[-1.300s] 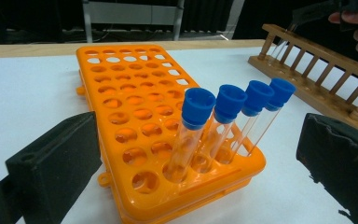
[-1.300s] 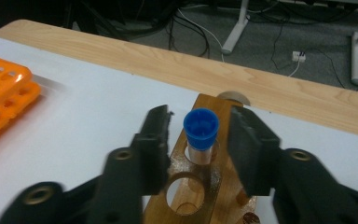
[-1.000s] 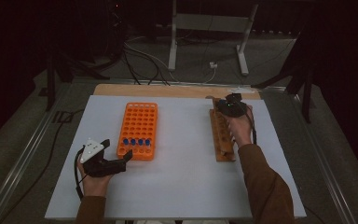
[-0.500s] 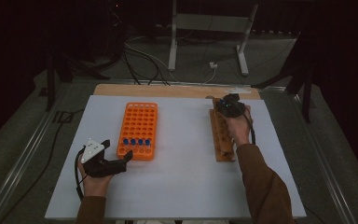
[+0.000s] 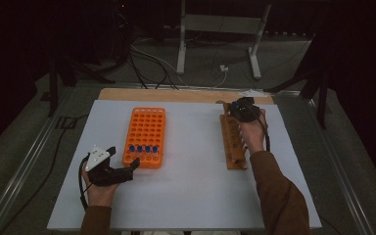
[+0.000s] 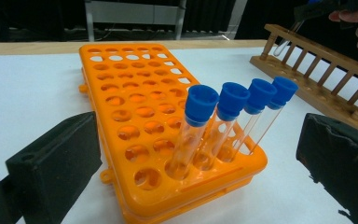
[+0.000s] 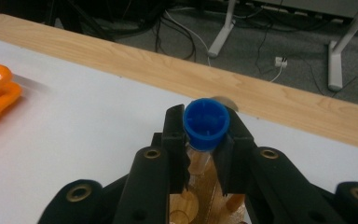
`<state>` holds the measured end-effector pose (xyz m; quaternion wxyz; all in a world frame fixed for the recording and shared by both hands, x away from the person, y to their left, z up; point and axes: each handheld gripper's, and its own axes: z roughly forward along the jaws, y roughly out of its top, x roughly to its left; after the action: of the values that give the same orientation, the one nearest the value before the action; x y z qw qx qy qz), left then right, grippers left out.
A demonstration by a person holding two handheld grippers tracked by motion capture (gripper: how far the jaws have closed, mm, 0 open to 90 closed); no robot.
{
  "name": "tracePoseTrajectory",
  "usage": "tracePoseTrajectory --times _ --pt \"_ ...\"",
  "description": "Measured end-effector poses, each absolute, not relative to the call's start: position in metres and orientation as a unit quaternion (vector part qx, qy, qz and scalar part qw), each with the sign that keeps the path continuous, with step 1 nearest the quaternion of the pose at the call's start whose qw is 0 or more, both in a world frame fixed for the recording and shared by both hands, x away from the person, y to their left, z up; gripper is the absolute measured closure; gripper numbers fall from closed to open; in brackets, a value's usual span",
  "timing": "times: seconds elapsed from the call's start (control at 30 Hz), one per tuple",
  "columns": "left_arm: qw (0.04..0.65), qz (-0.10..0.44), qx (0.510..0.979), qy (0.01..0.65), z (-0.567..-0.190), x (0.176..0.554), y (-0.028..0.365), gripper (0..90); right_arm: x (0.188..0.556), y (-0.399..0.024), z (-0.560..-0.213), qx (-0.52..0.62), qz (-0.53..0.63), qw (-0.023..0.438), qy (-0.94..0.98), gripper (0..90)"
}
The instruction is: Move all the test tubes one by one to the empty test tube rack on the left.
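High view: white counter [image 5: 191, 196] with an orange tube rack [image 5: 145, 137] left of centre and a wooden rack [image 5: 232, 142] to the right. Four blue-capped tubes [image 5: 143, 148] stand in a row near the orange rack's near end. Left tongs [image 5: 129, 169] rest low on the counter just beside the orange rack's near corner, in the person's left hand. Right tongs [image 5: 236, 111] sit over the far end of the wooden rack, in the right hand.

Left gripper view: the left tongs' jaws stand wide apart, nothing between the pads; orange rack and the four capped tubes [image 6: 233, 119] lie ahead between them. Wooden rack [image 6: 321, 74] farther right, a clear tube [image 6: 290, 38] slanting at its far end under the other hand.

Right gripper view: right tongs [image 7: 204, 154] clamped on a blue-capped tube [image 7: 206, 122] just below its cap; jaws have just been closing onto it. Tube upright, its lower part in the wooden rack [image 7: 205, 196] beneath.
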<state>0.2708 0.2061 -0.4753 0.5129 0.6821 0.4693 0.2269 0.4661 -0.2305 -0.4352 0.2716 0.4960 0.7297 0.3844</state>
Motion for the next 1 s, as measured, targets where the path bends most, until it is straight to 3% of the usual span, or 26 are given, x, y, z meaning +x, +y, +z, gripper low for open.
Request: tracePoseTrajectory --times 1.0 --pt "0.510 0.232 0.683 0.469 -0.476 0.273 0.204 0.9 0.431 -0.231 -0.396 0.452 0.433 0.287 0.725 76.2"
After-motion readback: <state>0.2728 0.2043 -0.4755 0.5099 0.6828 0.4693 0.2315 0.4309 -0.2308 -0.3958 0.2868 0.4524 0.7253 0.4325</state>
